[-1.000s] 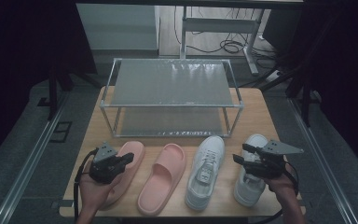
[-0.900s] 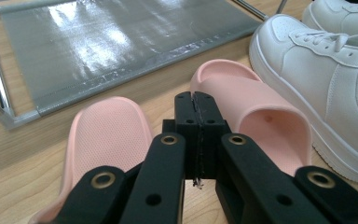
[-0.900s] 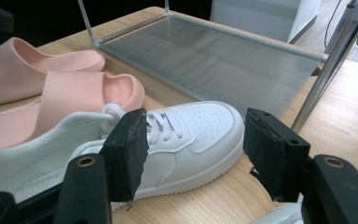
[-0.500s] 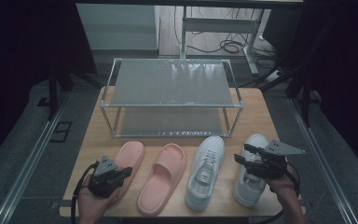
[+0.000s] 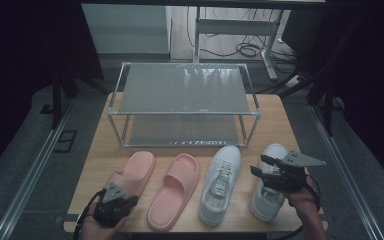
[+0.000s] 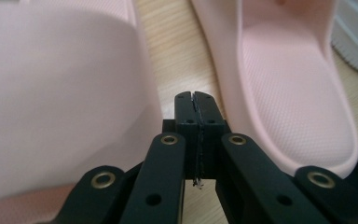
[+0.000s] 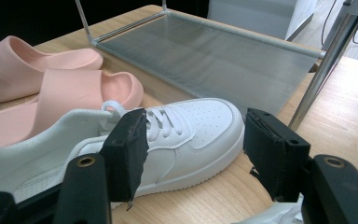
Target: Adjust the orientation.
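Since the earlier frames, the left gripper (image 5: 116, 204) had come down and back toward the table's near edge, settling at the heel end of the left pink slide (image 5: 131, 175); the right gripper (image 5: 271, 170) had kept its place above the right white sneaker (image 5: 270, 186).

From the high view, the left gripper sat low at the near-left corner of the wooden table (image 5: 95, 165), with the person's left hand (image 5: 100, 227) beneath it and the slide stretching away ahead of it. Whether its jaws were apart could not be judged from above. The left gripper view settled that: the left gripper (image 6: 198, 108) was clenched on nothing, its two black fingers (image 6: 185, 116) pressed flat together. They pointed into the strip of bare wood between the left slide (image 6: 60, 102), which bulked just to their left, and the right pink slide (image 6: 293, 88), whose dimpled footbed lay just to their right.

The right gripper view showed its own gripper (image 7: 193, 140) released, its pads wide apart and empty. Ahead of it, between the pads, lay the left white sneaker (image 7: 182, 135) with its laces and perforated toe. Beyond that stood the two-tier metal shoe rack (image 7: 214, 56), and to the left the two pink slides.

No brand mark or writing could be read on any shoe.
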A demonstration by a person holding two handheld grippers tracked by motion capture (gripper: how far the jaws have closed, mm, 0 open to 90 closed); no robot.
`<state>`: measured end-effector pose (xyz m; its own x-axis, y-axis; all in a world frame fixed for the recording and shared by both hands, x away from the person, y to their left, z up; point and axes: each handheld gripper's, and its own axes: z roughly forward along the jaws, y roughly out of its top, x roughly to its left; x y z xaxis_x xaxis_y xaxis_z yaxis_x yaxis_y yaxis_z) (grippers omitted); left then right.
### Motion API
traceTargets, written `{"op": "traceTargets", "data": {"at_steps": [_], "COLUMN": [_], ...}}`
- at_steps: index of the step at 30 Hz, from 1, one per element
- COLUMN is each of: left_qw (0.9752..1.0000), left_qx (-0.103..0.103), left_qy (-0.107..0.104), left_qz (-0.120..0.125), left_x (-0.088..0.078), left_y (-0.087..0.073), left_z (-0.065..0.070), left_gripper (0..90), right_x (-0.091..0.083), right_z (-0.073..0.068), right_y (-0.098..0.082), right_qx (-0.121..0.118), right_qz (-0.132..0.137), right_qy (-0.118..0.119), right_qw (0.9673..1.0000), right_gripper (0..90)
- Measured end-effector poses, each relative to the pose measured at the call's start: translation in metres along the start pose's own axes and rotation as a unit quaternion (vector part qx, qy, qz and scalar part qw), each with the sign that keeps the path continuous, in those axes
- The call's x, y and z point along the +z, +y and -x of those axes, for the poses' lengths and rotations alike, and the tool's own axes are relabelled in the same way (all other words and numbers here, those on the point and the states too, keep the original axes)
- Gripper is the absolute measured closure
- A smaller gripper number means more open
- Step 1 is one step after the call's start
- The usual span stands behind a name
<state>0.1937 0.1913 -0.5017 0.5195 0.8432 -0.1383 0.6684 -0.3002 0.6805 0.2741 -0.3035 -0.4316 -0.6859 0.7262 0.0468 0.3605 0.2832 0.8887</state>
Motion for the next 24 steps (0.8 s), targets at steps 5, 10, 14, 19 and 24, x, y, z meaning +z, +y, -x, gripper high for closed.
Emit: {"op": "traceTargets", "data": {"at_steps": [5,10,14,19,24], "left_qw": [0.9999,0.9998,0.9996,0.999,0.9983], "left_qx": [-0.005,-0.014,-0.02,-0.034,-0.041], "left_qy": [0.007,0.011,0.018,0.03,0.041], "left_qz": [-0.006,-0.005,-0.006,-0.003,-0.001], "left_x": [-0.002,-0.005,-0.008,-0.012,-0.014], "left_y": [-0.007,-0.011,-0.012,-0.015,-0.016], "left_z": [-0.003,-0.01,-0.016,-0.027,-0.035], "left_gripper": [90.0,90.0,90.0,90.0,90.0], "right_x": [0.0,0.001,0.001,0.001,0.001], "right_z": [0.0,-0.001,-0.001,0.0,-0.001], "right_y": [-0.001,-0.001,-0.001,-0.002,-0.002], "right_qx": [-0.001,-0.002,0.0,0.0,-0.001], "right_qz": [-0.001,-0.004,-0.005,-0.004,-0.003], "right_qy": [0.0,0.001,0.0,-0.001,-0.002], "right_qw": [1.0,1.0,1.0,1.0,1.0], "right_gripper": [40.2,40.1,40.1,40.1,40.2]}}
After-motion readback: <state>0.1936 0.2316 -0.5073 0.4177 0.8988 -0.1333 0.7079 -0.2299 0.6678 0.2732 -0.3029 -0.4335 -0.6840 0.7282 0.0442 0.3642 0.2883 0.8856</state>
